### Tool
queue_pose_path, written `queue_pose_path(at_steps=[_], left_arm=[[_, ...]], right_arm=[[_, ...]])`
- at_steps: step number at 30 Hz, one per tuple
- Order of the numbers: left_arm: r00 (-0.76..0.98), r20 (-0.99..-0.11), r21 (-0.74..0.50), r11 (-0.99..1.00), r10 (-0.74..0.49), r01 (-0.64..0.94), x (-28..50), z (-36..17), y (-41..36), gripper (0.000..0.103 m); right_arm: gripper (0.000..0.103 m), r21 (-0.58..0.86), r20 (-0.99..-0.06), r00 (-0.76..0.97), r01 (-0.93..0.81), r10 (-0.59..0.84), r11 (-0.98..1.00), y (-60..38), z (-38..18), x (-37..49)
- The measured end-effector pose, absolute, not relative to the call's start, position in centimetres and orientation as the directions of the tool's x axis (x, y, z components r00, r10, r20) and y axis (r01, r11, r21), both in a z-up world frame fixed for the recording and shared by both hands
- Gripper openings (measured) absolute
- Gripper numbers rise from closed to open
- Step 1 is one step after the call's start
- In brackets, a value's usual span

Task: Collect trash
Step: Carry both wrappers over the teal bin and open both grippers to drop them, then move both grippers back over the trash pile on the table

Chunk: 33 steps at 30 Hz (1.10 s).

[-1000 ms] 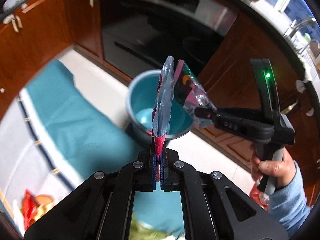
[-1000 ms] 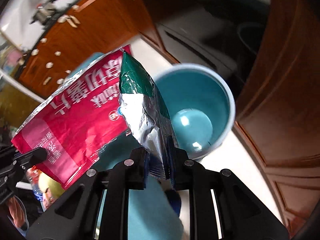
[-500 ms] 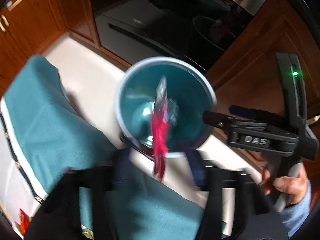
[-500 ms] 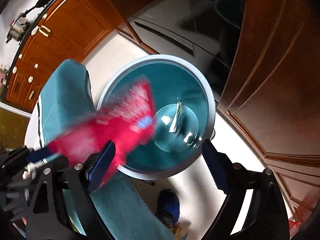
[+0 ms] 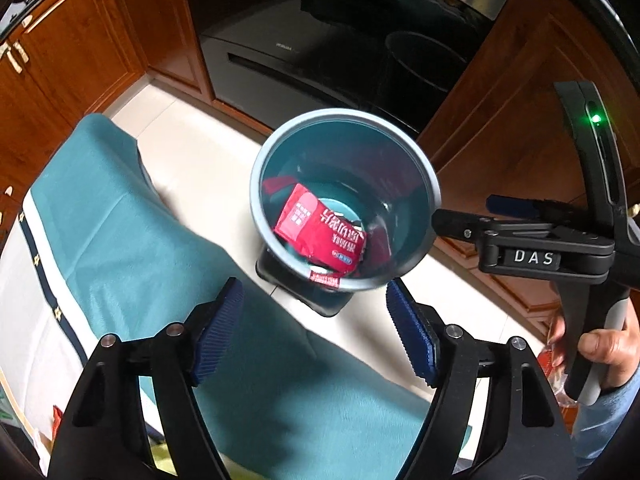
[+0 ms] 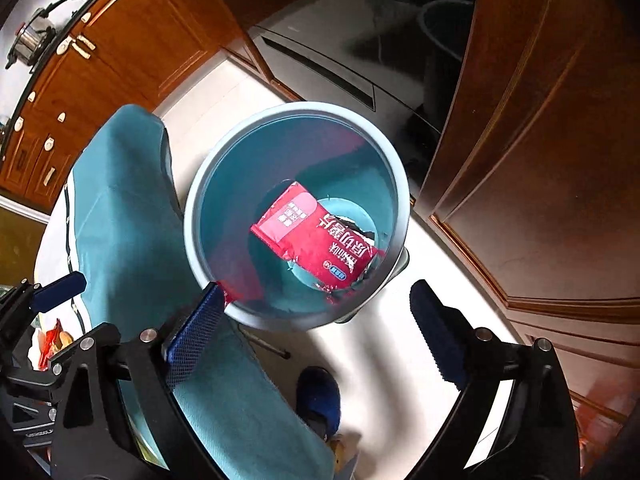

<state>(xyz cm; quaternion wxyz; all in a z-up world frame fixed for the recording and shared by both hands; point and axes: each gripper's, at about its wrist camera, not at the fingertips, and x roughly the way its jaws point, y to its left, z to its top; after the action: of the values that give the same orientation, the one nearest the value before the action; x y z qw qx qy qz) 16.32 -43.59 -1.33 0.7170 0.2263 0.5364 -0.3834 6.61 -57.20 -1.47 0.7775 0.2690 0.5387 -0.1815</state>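
Inside round teal bin, glossy crumpled red packet

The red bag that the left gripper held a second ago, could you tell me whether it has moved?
Yes. The red bag has dropped out of the left gripper, now open, and lies at the bottom of the bin.

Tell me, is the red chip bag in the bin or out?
In. The red chip bag lies at the bottom of the bin.
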Motion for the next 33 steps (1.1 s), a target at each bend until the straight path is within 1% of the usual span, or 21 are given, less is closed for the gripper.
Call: queue_pose_path(at_steps=[3,5,8,13,17,21,25,30,33], left_arm=[[0.138,-0.938,-0.091,0.609,-0.318,0.788,15.9,-0.2,-41.9,0.076],[0.154,-0.932,-0.086,0.614,-0.327,0.785,15.7,0.8,-40.7,0.083],[0.193,-0.918,-0.072,0.625,-0.346,0.777,15.2,2.5,-38.2,0.088],[0.259,-0.894,-0.051,0.658,-0.365,0.751,14.7,5.5,-32.8,0.091],[0.317,-0.877,-0.030,0.700,-0.361,0.714,15.0,7.2,-27.2,0.099],[0.377,-0.868,0.010,0.749,-0.323,0.663,15.5,8.2,-20.7,0.099],[0.415,-0.869,0.030,0.808,-0.270,0.588,17.0,8.0,-13.9,0.099],[0.414,-0.879,-0.016,0.883,-0.236,0.469,19.2,6.7,-5.1,0.099],[0.406,-0.885,-0.039,0.906,-0.227,0.422,19.8,5.7,-1.3,0.099]], right_arm=[[0.090,0.218,-0.935,0.356,0.552,0.009,0.805,-55.9,-0.2,6.7],[0.090,0.207,-0.934,0.358,0.532,0.004,0.821,-54.5,0.9,6.6],[0.090,0.197,-0.930,0.367,0.500,-0.001,0.843,-52.5,2.3,6.5],[0.090,0.194,-0.920,0.392,0.421,0.016,0.886,-47.5,5.2,7.0],[0.090,0.179,-0.918,0.396,0.333,0.035,0.926,-42.7,7.1,7.9],[0.090,0.154,-0.918,0.392,0.230,0.054,0.961,-37.4,8.8,9.2],[0.090,0.129,-0.921,0.383,0.130,0.070,0.983,-32.5,9.8,10.7],[0.090,0.132,-0.928,0.355,0.025,0.115,0.991,-26.6,9.7,12.7],[0.090,0.153,-0.934,0.326,-0.014,0.149,0.988,-23.8,8.9,14.2]])
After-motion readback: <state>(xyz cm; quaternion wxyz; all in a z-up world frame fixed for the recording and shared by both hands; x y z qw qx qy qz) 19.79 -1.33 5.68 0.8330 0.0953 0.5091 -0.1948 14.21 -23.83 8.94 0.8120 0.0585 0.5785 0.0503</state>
